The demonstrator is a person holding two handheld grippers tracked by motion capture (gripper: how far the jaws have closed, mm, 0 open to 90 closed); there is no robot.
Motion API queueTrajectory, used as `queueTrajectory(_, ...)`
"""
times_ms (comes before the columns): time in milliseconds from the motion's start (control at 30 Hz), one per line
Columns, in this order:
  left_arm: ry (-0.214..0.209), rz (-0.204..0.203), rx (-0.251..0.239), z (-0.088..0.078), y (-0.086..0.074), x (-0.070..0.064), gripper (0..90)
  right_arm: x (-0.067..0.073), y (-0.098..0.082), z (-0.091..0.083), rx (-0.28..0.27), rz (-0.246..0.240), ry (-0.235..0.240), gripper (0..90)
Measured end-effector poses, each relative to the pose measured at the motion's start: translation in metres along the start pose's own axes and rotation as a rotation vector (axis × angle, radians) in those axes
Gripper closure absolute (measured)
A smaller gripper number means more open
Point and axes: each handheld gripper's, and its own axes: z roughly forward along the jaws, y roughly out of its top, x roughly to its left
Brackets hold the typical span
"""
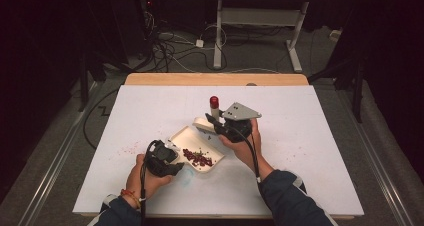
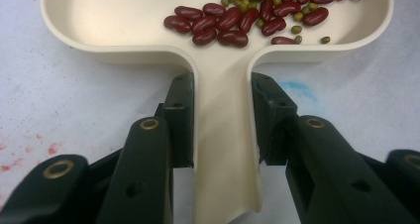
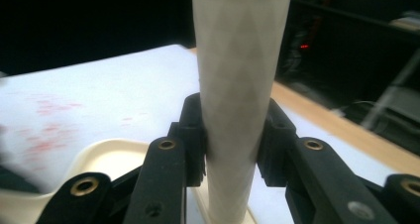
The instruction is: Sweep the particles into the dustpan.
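Note:
A cream tray [image 1: 186,137] lies mid-table with dark red beans [image 1: 198,158] and a few small green ones in it. In the left gripper view the beans [image 2: 233,23] sit at the tray's far side, and the tray's narrow spout [image 2: 223,135] runs back between my jaws. My left gripper [image 2: 222,120] is shut on that spout, at the tray's near left [image 1: 167,158] in the high view. My right gripper [image 1: 216,123] is shut on an upright white tube [image 3: 237,85] with a red cap [image 1: 214,102], just behind the tray. A cream rim [image 3: 106,152] lies below the tube.
The white table sheet [image 1: 310,136] carries faint red stains [image 1: 131,148] to the tray's left and a pale blue mark [image 2: 299,89] near the spout. A wooden edge [image 1: 215,79] runs along the far side. Beyond it are cables and a desk frame on the floor.

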Motion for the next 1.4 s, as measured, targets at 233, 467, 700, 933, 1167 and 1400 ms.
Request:
queueTrajectory(233, 0.01, -0.007, 0.002, 0.002, 0.002, 0.002, 64.0, 0.015, 0.006, -0.013, -0.012, 0.052, 0.086, 69.8)
queueTrajectory(467, 0.012, -0.002, 0.01, 0.004, 0.001, 0.002, 64.0, 0.012, 0.017, -0.04, -0.073, 0.018, 0.06, 69.7)
queueTrajectory(700, 0.015, -0.003, -0.004, 0.006, 0.0, 0.003, 64.0, 0.007, 0.006, -0.037, -0.022, -0.043, -0.02, 69.7)
queueTrajectory(933, 0.016, -0.016, -0.013, 0.007, 0.0, 0.003, 64.0, 0.019, -0.005, -0.031, 0.0, -0.063, 0.003, 69.7)
queueTrajectory(1167, 0.033, -0.04, -0.027, 0.009, 0.003, 0.001, 64.0, 0.049, 0.001, -0.033, -0.004, -0.09, 0.06, 69.7)
queueTrajectory(1400, 0.029, -0.054, -0.033, 0.01, 0.003, 0.003, 64.0, 0.057, 0.004, -0.034, -0.026, -0.052, 0.078, 69.7)
